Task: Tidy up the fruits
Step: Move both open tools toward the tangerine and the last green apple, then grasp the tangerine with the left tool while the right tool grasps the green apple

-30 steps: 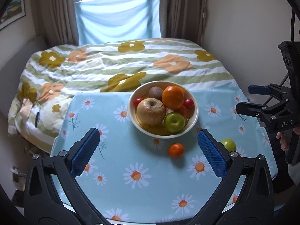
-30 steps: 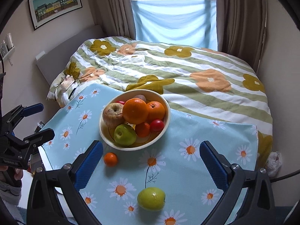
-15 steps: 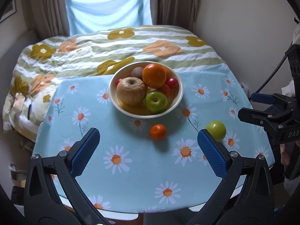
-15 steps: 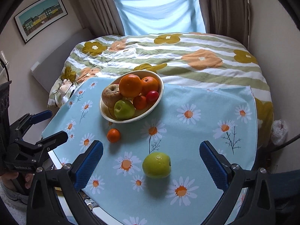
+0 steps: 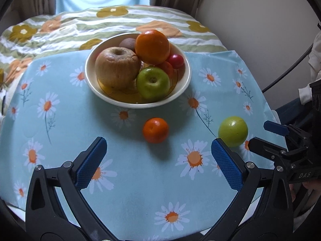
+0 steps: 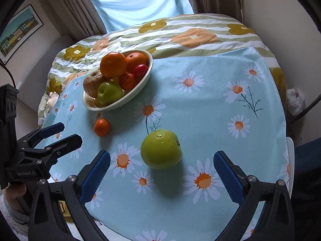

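So we're hovering the wide-open, empty right gripper [image 6: 161,177] right behind the green apple [image 6: 160,149], which is sitting near the table's [image 6: 210,100] front edge, while the spread-open left gripper [image 5: 158,158] is facing the tangerine [image 5: 155,130].

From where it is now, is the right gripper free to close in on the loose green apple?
Probably yes. The right gripper is open, and the green apple lies just ahead between its fingers on bare tablecloth, with nothing between; the small orange sits off to the left.
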A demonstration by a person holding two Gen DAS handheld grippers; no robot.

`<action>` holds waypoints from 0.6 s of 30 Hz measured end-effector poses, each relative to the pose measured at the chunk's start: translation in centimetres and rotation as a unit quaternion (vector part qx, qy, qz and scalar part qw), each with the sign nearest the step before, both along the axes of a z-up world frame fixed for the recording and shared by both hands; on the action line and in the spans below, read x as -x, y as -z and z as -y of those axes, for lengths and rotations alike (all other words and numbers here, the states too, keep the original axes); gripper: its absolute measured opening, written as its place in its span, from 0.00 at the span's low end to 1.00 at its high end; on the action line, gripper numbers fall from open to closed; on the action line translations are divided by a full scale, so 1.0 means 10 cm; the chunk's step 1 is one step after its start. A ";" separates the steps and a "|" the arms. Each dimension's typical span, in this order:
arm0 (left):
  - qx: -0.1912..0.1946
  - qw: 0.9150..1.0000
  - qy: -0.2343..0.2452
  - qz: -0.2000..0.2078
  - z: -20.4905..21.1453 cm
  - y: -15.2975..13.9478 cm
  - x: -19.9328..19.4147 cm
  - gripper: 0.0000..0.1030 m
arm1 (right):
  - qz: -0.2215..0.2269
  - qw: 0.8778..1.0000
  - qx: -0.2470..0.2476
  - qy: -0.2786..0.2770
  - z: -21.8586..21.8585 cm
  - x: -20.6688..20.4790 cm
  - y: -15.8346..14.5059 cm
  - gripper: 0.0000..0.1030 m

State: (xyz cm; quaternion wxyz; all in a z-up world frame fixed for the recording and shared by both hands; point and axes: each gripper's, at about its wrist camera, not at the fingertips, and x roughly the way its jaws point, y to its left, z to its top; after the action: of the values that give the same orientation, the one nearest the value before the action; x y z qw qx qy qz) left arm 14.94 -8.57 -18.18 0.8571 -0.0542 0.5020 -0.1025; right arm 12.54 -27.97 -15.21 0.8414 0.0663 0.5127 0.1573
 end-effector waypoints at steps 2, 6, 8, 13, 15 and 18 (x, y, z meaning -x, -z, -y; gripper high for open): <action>0.003 1.000 0.007 -0.006 0.01 0.09 -0.07 0.98 | 0.001 1.000 0.016 0.005 -0.03 0.02 0.06 1.00; 0.007 1.000 0.021 -0.019 0.04 0.23 -0.20 0.87 | -0.001 1.000 0.022 0.019 -0.03 0.02 0.14 0.99; 0.008 0.999 0.026 -0.023 0.05 0.28 -0.25 0.81 | -0.002 0.999 0.025 0.023 -0.05 0.01 0.17 0.99; 0.006 0.999 0.039 -0.036 0.07 0.38 -0.34 0.62 | 0.001 0.999 0.032 0.025 -0.12 0.00 0.22 0.97; 0.005 0.998 0.045 -0.041 0.08 0.42 -0.36 0.54 | 0.003 0.999 0.040 0.027 -0.14 -0.01 0.23 0.97; -0.004 0.998 0.049 -0.041 0.09 0.45 -0.37 0.43 | 0.002 0.999 0.041 0.029 -0.16 -0.04 0.25 0.96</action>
State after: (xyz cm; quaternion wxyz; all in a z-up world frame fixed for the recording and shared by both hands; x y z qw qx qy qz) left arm 18.62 -9.44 -22.67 0.8301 -0.0304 0.5389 -0.1403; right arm 12.97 -26.33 -17.71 0.8487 0.0465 0.5148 0.1118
